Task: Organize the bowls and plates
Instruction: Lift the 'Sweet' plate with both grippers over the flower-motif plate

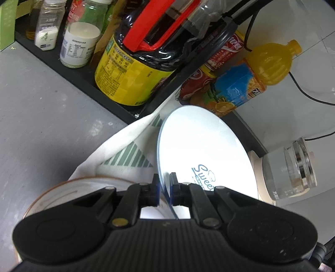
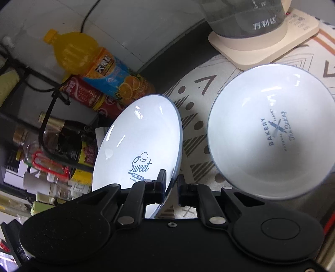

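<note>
Bowl [image 2: 270, 131] lies empty on cloth [image 2: 194, 117]; left claw [image 1: 165, 189] pinches plate [image 1: 201, 146].

A home kitchen: condiment rack [image 1: 88, 81], juice bottle [image 1: 261, 73], kettle [image 2: 247, 18].

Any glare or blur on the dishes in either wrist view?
Left wrist: the plate is blown out near the tool, print half lost; brown-rimmed bowl smeared. Right wrist: streak glare on the plate; bowl print sharp; bottles at left blurred.
</note>
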